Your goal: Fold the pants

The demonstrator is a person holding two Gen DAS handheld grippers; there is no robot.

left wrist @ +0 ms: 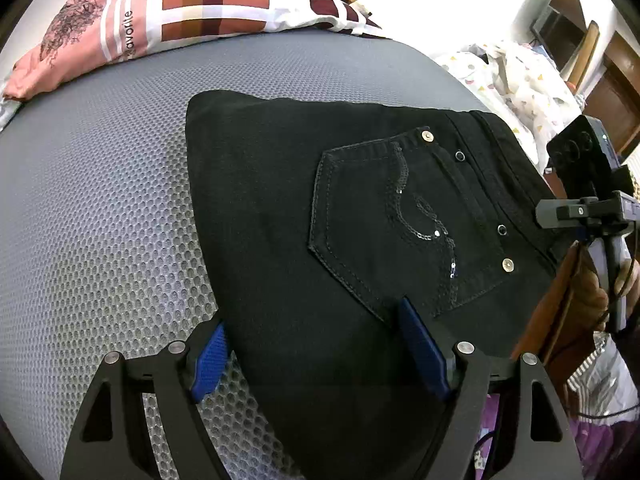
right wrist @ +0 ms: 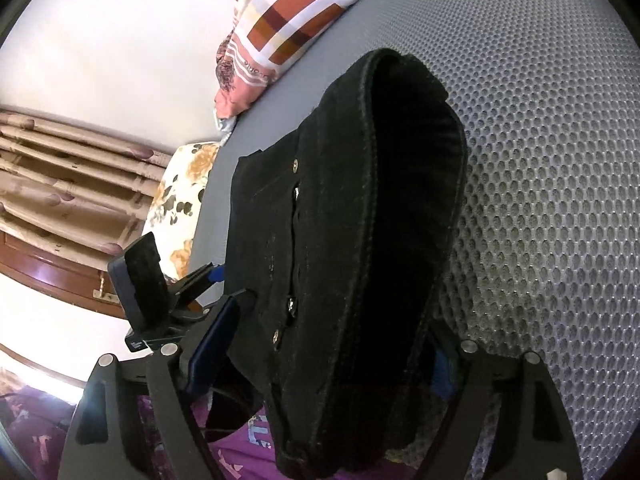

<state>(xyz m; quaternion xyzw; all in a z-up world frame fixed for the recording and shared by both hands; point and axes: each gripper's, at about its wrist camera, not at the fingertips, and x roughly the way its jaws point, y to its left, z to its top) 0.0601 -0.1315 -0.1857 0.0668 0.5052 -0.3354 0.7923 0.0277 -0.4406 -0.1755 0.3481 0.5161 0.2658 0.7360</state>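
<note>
Broadly, a grey honeycomb-mesh mattress (left wrist: 100, 200) fills both views, and the black pants (left wrist: 320, 200) lie folded on its near part, close to the edge. In the left wrist view the bundle's long axis runs from left to right, with the smooth folded edge on the left and the waistband, rivets and sequinned back pocket (left wrist: 400, 224) on the right. In the right wrist view the same bundle runs away from the camera, its thick rounded fold rising toward the far end, while its near end hangs over purple patterned fabric (right wrist: 248, 448).

A pink and brick-checked pillow (left wrist: 160, 12) rests along the far side of the mattress, well apart from the pants. Spotted white bedding (left wrist: 516, 80) lies beyond the waistband end, and curtains (right wrist: 60, 168) with a floral cushion (right wrist: 180, 200) show beside the mattress in the right view.

The left gripper (left wrist: 316, 356) has its blue-padded fingers spread wide, the left pad over bare mesh just beside the fold's edge, the right pad (left wrist: 424, 356) on top of the black cloth near the pocket's lower corner. The right gripper (right wrist: 324, 364) also stands spread, its pads flanking the bundle's near end without closing on it.
</note>
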